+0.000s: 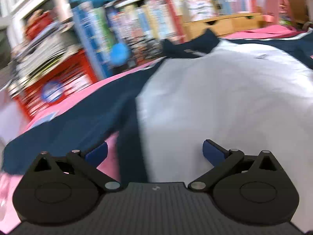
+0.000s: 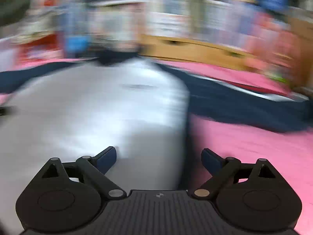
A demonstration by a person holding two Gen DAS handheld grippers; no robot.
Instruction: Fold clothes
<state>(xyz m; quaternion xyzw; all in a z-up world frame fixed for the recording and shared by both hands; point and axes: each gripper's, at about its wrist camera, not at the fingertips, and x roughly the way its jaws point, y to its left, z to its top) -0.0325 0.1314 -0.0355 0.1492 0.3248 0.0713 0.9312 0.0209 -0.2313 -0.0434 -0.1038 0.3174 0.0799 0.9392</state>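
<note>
Left wrist view: the left gripper [image 1: 154, 152] is hanging with jaws spread wide, gripping nothing, over the near hem of a white-bodied, navy-sleeved shirt [image 1: 225, 98] that is lying flat on the pink bedcover [image 1: 64, 105]; its navy sleeve [image 1: 78, 119] is stretching away leftward; right wrist view, badly smeared: the right gripper [image 2: 158, 158] is likewise gaping empty, straddling the shirt's right edge; the shirt's long axis is running straight ahead of both tools, each nearer its own side.
</note>
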